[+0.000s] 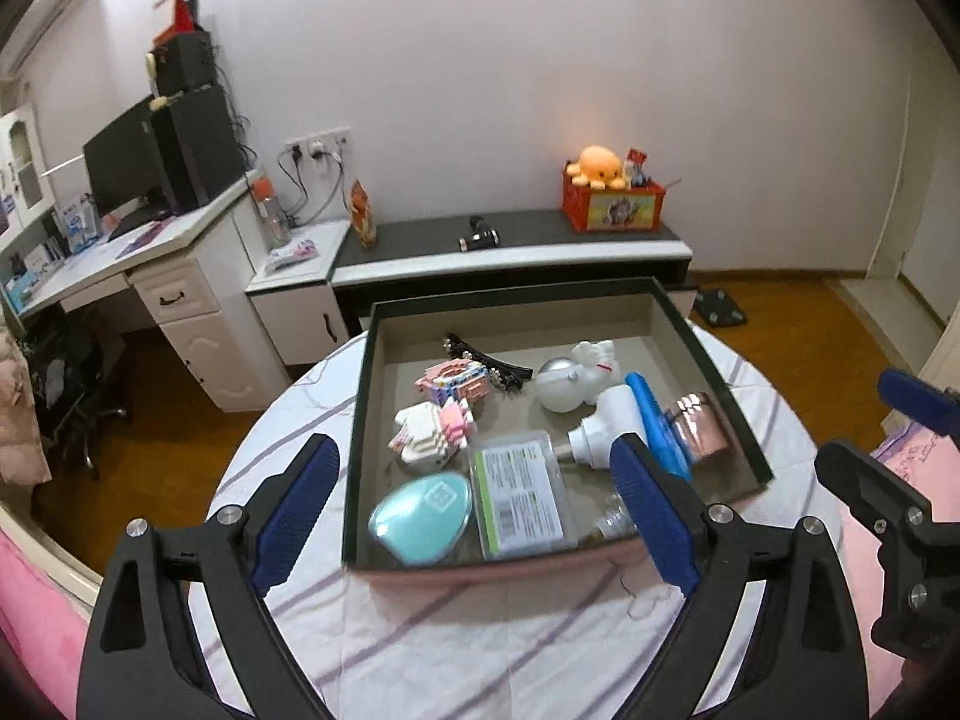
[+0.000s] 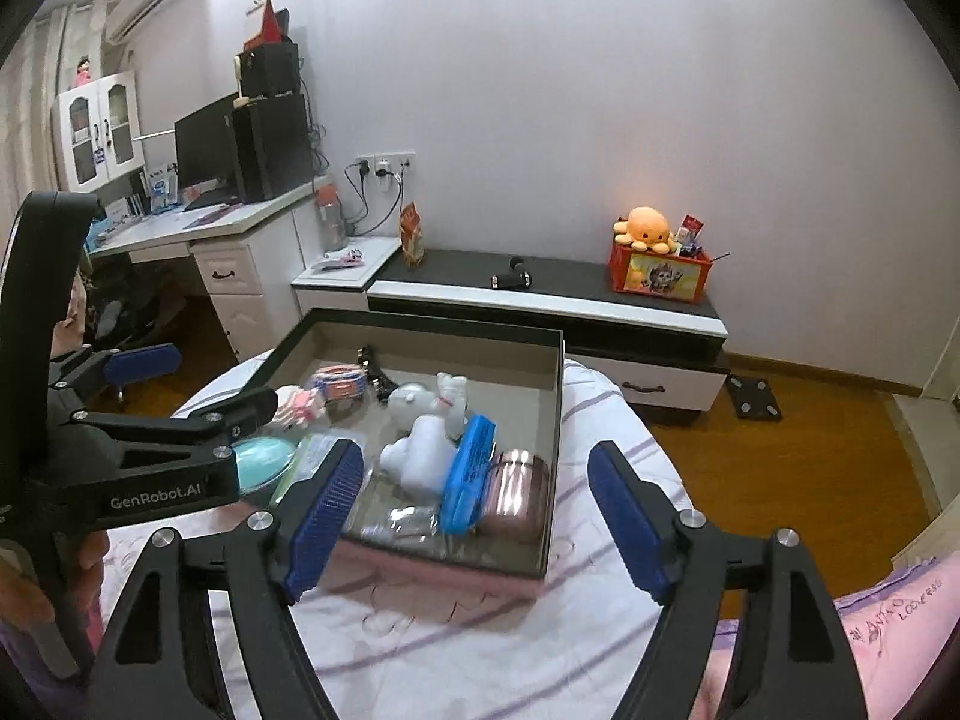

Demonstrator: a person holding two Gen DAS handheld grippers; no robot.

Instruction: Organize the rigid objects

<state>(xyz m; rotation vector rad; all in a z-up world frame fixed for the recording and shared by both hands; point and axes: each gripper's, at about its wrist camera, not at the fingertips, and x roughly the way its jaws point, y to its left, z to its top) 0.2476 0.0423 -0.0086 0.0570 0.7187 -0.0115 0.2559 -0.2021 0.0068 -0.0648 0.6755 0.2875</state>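
A shallow dark-rimmed box (image 1: pixel 510 294) (image 2: pixel 553 450) sits on a round table with a striped white cloth (image 1: pixel 480 648). Inside lie a teal egg-shaped case (image 1: pixel 420 516), a clear labelled case (image 1: pixel 522 492), pink-and-white block figures (image 1: pixel 432 426), a black hair clip (image 1: pixel 510 366), a white toy figure (image 1: pixel 570 378), a white bottle (image 1: pixel 600 429), a blue case (image 1: pixel 657 426) and a rose-gold cup (image 1: pixel 702 426). My left gripper (image 1: pixel 473 444) (image 2: pixel 219 378) hovers open over the box's near-left part. My right gripper (image 2: pixel 475 449) (image 1: pixel 870 420) stands open by the near-right corner. Neither holds anything.
A low cabinet (image 1: pixel 540 252) behind the table carries a red crate with an orange plush octopus (image 1: pixel 600 165). A desk with a monitor (image 1: pixel 126 162) stands at the left. Wooden floor (image 1: pixel 810 324) surrounds the table, with a scale (image 2: pixel 756 396) on it. Pink bedding (image 2: pixel 870 648) lies at the near right.
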